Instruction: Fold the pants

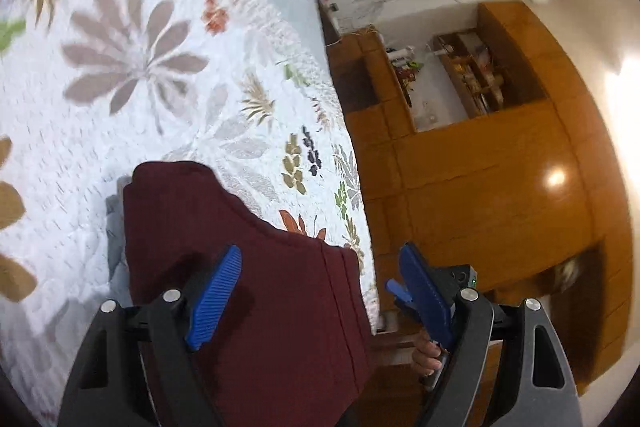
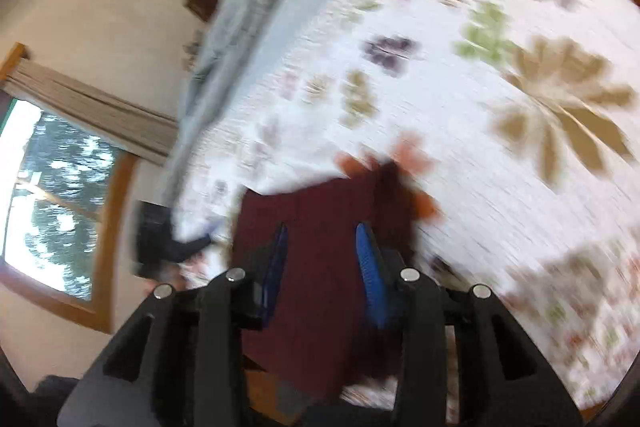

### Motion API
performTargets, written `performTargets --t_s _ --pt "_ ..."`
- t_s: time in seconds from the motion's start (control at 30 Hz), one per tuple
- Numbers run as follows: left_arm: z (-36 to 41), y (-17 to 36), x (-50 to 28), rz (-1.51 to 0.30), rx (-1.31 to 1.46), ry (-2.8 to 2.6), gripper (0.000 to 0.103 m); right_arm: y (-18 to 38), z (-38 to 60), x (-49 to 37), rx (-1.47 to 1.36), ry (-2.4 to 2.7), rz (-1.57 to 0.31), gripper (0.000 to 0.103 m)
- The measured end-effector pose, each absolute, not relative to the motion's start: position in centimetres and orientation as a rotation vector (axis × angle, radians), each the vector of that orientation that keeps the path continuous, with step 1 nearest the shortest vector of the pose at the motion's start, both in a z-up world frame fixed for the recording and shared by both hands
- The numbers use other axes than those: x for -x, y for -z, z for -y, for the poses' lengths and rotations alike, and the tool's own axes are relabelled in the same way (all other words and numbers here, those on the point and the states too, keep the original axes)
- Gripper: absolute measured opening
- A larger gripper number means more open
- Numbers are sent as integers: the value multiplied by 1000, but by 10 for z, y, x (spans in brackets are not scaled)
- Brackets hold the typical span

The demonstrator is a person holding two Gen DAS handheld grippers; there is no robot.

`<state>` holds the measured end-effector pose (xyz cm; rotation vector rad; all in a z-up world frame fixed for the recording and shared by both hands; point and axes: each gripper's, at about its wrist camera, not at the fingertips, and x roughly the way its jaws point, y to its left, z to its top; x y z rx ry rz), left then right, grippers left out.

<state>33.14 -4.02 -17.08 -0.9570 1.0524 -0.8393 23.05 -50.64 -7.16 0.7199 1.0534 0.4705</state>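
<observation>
The maroon pants [image 1: 248, 279] lie folded on a white floral bedspread [image 1: 132, 99] near its edge. My left gripper [image 1: 320, 267] is open, blue pads spread wide above the pants, holding nothing. In the blurred right wrist view the pants [image 2: 320, 267] lie between and below my right gripper's [image 2: 322, 247] blue fingers, which stand apart and open. The other gripper [image 1: 420, 291] shows at the bed's edge in the left wrist view.
A grey cloth [image 1: 114, 227] peeks out from under the pants. Pale blue bedding [image 2: 256, 27] lies bunched at the head of the bed. A wooden wardrobe with shelves [image 1: 480, 147] stands beside the bed. A curtained window [image 2: 52, 187] is on the other side.
</observation>
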Motion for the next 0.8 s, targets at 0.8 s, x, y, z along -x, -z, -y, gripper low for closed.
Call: performTargets --t_s 0.8 --pt "49 186 -223 -1062 943 983 74 106 404 -172 -580 -744 -1212 23"
